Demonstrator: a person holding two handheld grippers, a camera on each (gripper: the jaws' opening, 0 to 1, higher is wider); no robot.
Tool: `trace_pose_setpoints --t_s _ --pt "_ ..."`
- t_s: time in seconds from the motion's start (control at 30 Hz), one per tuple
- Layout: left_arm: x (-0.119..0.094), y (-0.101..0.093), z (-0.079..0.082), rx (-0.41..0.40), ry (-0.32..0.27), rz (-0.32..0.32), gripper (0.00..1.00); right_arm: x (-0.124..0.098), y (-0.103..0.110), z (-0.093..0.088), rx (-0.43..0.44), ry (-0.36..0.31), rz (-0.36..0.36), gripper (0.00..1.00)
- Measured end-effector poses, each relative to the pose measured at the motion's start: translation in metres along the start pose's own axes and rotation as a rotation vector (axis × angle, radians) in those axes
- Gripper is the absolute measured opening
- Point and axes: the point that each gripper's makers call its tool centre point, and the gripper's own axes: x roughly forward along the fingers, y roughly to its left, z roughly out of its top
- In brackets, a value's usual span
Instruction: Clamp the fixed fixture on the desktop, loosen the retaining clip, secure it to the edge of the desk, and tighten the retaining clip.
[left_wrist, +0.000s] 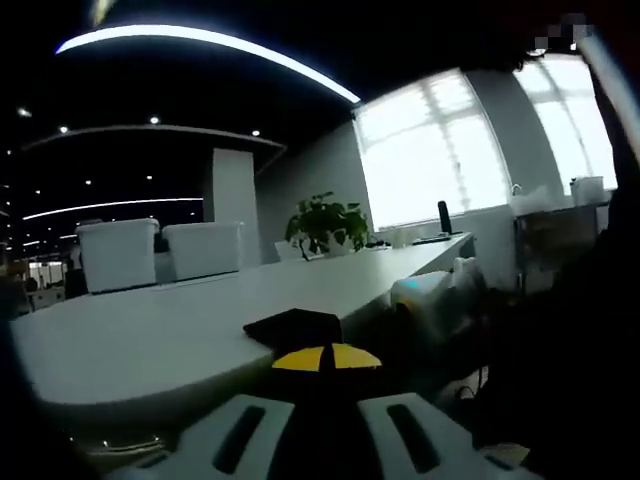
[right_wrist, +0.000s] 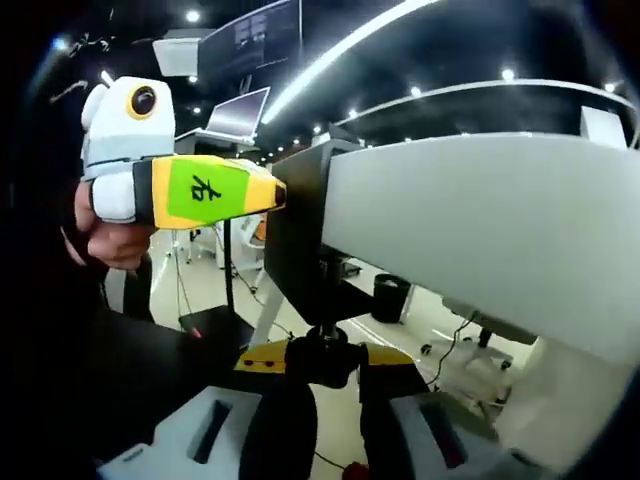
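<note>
While clamped on the fixture (right_wrist: 305, 250) at the desk (right_wrist: 480, 230) edge, right gripper (right_wrist: 322, 362) on its screw knob; left gripper (left_wrist: 322, 358) likewise closed on it.

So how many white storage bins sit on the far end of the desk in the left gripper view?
2: one white bin at left, the other bin beside it to its right. More may be hidden.

1. The worktop (left_wrist: 200, 320) is the landmark: its surface lies bare behind the black clamp fixture (left_wrist: 293, 326) at its near edge.
2. Far across it stand two white bins (left_wrist: 160, 252) and a potted plant (left_wrist: 325, 224).
3. Under its edge (right_wrist: 480, 230), the fixture's screw knob (right_wrist: 322, 357) hangs above open floor.
4. The left claw (right_wrist: 278, 195) sits beside the fixture.
</note>
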Motion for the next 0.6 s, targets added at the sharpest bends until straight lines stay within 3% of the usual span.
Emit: trace_pose_setpoints --t_s 0.17,0.27,0.33,0.43,0.47,0.5,0.6 --pt "0.0 0.0 -0.001 0.002 -0.001 -0.001 0.01 -0.003 -0.001 0.0 0.009 0.039 -0.08 0.24" --pt "-0.001 0.001 -0.001 -0.013 -0.014 -0.007 0.01 -0.012 -0.008 0.0 0.019 0.038 -0.182 0.28" --pt "-0.001 0.002 -0.002 -0.027 -0.027 -0.013 0.01 -0.02 -0.014 0.0 0.076 0.031 -0.304 0.3" --pt "-0.001 0.003 -0.003 -0.051 -0.045 -0.019 0.01 -0.03 -0.02 0.006 0.114 -0.029 -0.555 0.36" --pt "-0.001 0.003 -0.003 -0.056 -0.048 -0.021 0.01 -0.031 -0.017 0.002 0.106 -0.007 -0.613 0.36" --pt "-0.001 0.003 -0.002 -0.059 -0.05 -0.022 0.01 -0.032 -0.012 0.001 0.108 0.005 -0.669 0.36" --pt "-0.001 0.001 -0.001 -0.062 -0.057 -0.031 0.01 -0.025 -0.004 -0.003 0.198 0.0 -0.746 0.38"
